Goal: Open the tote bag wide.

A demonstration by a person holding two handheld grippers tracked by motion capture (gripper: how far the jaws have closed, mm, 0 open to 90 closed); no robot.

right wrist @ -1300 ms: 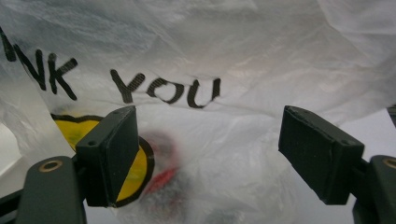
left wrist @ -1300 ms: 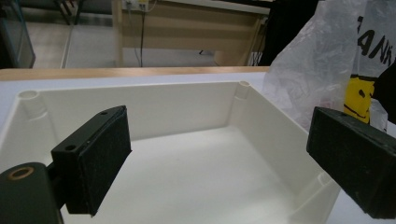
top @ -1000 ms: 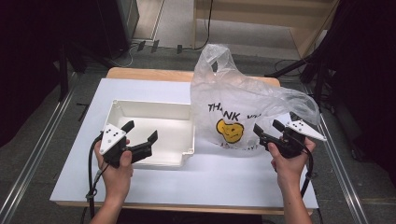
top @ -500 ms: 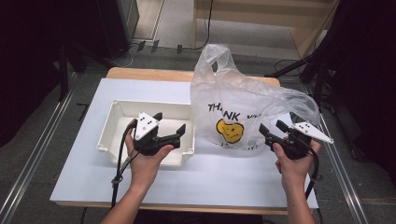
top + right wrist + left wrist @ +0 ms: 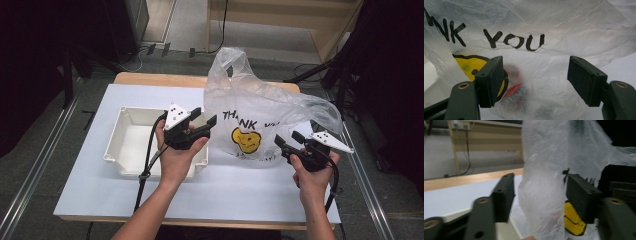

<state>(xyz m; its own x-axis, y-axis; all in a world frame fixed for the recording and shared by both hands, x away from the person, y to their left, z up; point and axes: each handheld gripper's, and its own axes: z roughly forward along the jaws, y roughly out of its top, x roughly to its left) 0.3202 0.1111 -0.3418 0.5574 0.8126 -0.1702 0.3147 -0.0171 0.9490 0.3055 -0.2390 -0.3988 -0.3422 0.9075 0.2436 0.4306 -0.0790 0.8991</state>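
Note:
A clear plastic bag printed "THANK YOU" with a yellow smiley stands upright on the white table top. My left gripper is at the bag's left edge. In the left gripper view a fold of the bag lies between the jaws of the left gripper. These jaws have just been closing, and a thin gap still shows at one pad. My right gripper faces the bag's lower right side. Its jaws have narrowed slightly and stand open in front of the film. Something red shows dimly inside the bag.
An empty white bin sits on the table left of the bag, partly under my left hand. A wooden edge runs along the table's far side. Metal rails flank the table, with dark floor beyond.
My left gripper has travelled right, from the bin's front left corner across the bin to the bag's left edge, and its jaws have narrowed around a fold of bag. The right hand stayed put.

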